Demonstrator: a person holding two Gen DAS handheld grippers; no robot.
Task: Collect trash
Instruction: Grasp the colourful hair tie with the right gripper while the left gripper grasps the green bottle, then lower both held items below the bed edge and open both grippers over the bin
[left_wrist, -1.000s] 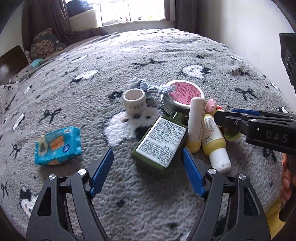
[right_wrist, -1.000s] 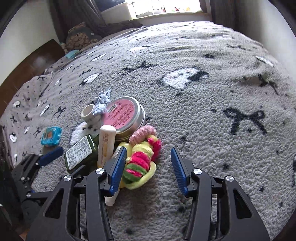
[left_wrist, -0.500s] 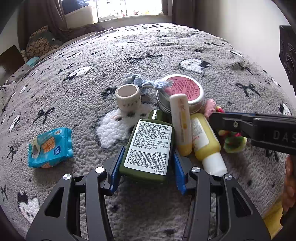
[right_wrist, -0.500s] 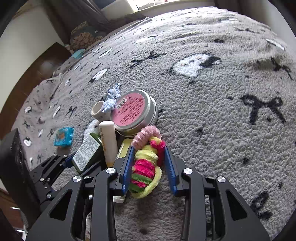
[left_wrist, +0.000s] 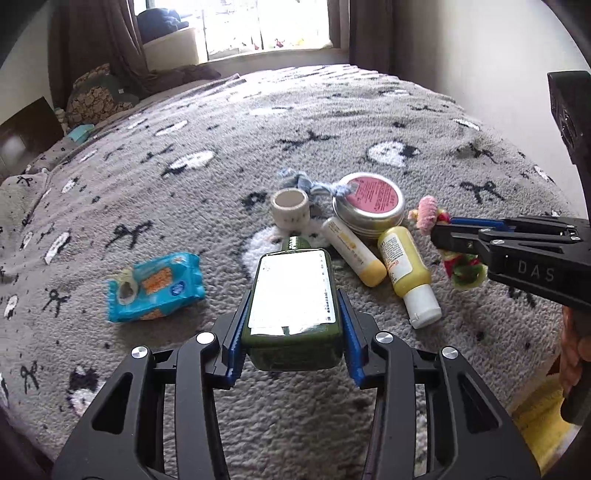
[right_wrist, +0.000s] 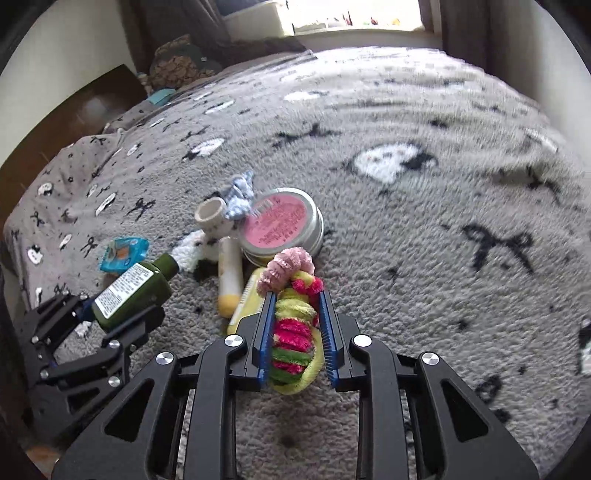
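My left gripper (left_wrist: 293, 332) is shut on a dark green bottle with a white label (left_wrist: 293, 295) and holds it lifted off the grey blanket (left_wrist: 221, 155); the bottle also shows in the right wrist view (right_wrist: 129, 291). My right gripper (right_wrist: 295, 332) is shut on a bundle of fuzzy scrunchies (right_wrist: 293, 332), pink, yellow and green, raised off the blanket; the bundle shows in the left wrist view (left_wrist: 463, 269). On the blanket lie a yellow bottle (left_wrist: 406, 273), a cream tube (left_wrist: 352, 251), a pink-lidded tin (left_wrist: 367, 205), a tape roll (left_wrist: 290, 208) and a blue wipes pack (left_wrist: 155, 286).
A blue knotted cloth scrunchie (left_wrist: 306, 182) lies behind the tape roll. Pillows (left_wrist: 98, 98) and a window sill sit at the far end of the bed. A wall runs along the right side. The bed's near edge is just below both grippers.
Both grippers closed: the left one on the green bottle, the right one on the scrunchie bundle. Both objects have since been lifted off the blanket and drawn back toward me.
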